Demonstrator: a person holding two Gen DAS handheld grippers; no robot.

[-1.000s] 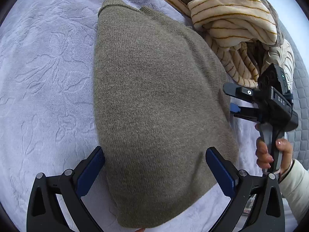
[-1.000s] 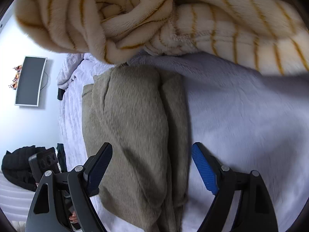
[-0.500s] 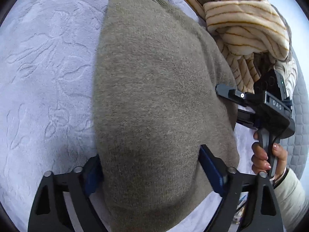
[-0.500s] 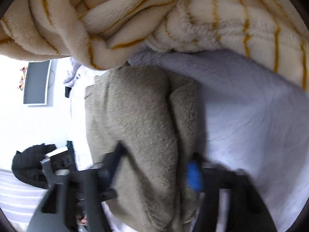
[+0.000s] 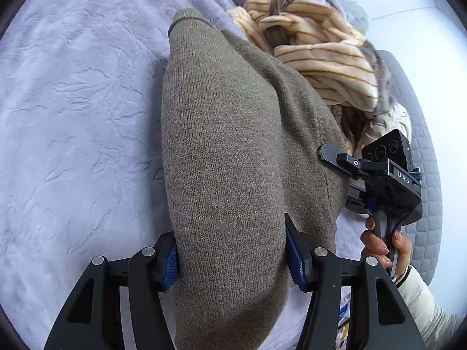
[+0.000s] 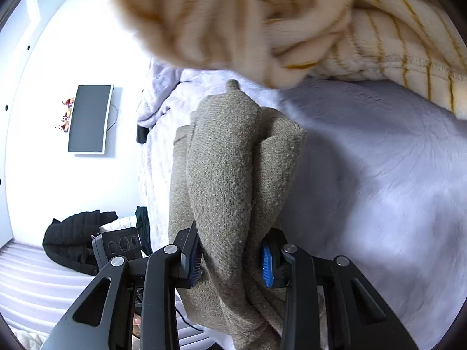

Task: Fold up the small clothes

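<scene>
An olive-brown knit sweater [image 5: 221, 134] lies folded lengthwise on a lilac bedspread [image 5: 73, 116]. My left gripper [image 5: 232, 259] has its jaws closing on the near end of the sweater, and both blue pads press into the knit. The fabric bulges up between them. In the right wrist view, my right gripper [image 6: 230, 262] is closing on the other end of the sweater [image 6: 221, 169], with bunched folds squeezed between its pads. The right gripper [image 5: 344, 160] also shows in the left wrist view, held by a hand [image 5: 379, 242] at the sweater's right edge.
A cream fleece with yellow stripes [image 5: 321, 58] is heaped just beyond the sweater and hangs blurred over the right wrist view [image 6: 292, 14]. A dark monitor [image 6: 87, 119] hangs on the white wall. A black jacket [image 6: 73, 239] lies lower left. Grey quilted mattress [image 5: 429, 175] borders the bedspread.
Both grippers went from wide open around the sweater to pinching its ends. They rose, and the knit now bunches and lifts off the bedspread.
</scene>
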